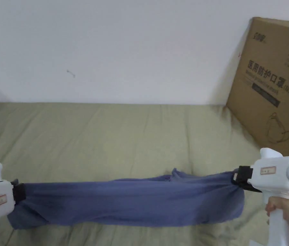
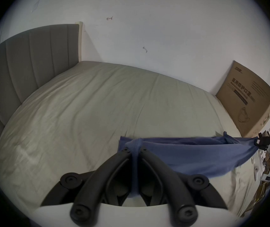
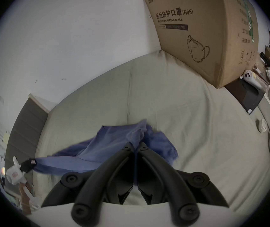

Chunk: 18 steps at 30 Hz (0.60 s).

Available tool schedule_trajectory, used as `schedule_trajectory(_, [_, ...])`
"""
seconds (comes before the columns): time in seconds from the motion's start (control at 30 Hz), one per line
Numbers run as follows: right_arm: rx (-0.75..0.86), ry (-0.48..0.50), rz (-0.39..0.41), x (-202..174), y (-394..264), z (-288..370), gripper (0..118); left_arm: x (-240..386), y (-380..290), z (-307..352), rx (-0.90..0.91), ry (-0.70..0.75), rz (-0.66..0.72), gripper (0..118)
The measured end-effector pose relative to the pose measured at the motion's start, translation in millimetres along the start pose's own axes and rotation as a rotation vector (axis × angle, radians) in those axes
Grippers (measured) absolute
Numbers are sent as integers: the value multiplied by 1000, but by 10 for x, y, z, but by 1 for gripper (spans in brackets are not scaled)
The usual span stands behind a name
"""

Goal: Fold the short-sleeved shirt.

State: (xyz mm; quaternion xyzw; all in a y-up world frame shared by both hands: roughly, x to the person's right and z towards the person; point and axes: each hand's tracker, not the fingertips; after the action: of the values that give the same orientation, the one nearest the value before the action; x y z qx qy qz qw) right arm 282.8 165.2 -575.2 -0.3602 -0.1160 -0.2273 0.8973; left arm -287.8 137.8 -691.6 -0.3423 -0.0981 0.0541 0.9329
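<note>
The shirt (image 1: 134, 203) is seen as a plain blue, with no print. Each hand-held gripper, left (image 1: 18, 193) and right (image 1: 240, 178), is bodied in white with black jaws (a small reddish-edged label is carried on each body). The bed (image 1: 114, 137) is covered in a plain olive-green sheet. The wall (image 1: 124, 48) is painted white. The cardboard box (image 1: 272, 86) is brown with dark printing, and the headboard (image 2: 24, 63) is grey with vertical ribs.

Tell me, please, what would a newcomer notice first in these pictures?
First, the blue shirt, stretched out in the air above the green bed sheet, held at its ends by the left gripper and the right gripper. Next, the big cardboard box leaning against the white wall at the right.
</note>
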Motion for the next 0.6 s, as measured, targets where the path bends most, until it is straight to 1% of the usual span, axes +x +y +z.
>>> schedule_trajectory(0.07, [7, 7, 19, 21, -226, 269, 4, -14, -95, 267, -4, -23, -24, 5])
schedule_trajectory(0.13, [8, 9, 26, 63, -495, 546, 4, -36, -262, 609, 9, -26, -80, 5])
schedule_trajectory(0.17, [12, 18, 35, 80, -615, 669, 4, -47, -348, 771, 5, -16, -81, 5])
schedule_trajectory(0.27, [-1, -12, 83, 119, -1062, 1087, 4, -161, -665, 1241, -21, -38, -107, 5])
schedule_trajectory(0.3, [-8, -16, 91, 155, -1213, 1196, 4, -182, -791, 1387, -44, -30, -140, 5])
schedule_trajectory(0.37, [-15, -14, 96, 202, -1524, 1421, 4, -217, -1031, 1653, -59, -10, -167, 5])
schedule_trajectory(0.47, [-54, -32, 110, 210, -1948, 1720, 4, -325, -1371, 1953, -128, -23, -146, 5])
schedule_trajectory(0.53, [-70, -50, 123, 229, -2225, 1894, 4, -369, -1600, 2130, -143, -18, -155, 5])
schedule_trajectory(0.6, [-88, -51, 103, 334, -2437, 2007, 4, -394, -1807, 2252, -172, -8, -173, 5])
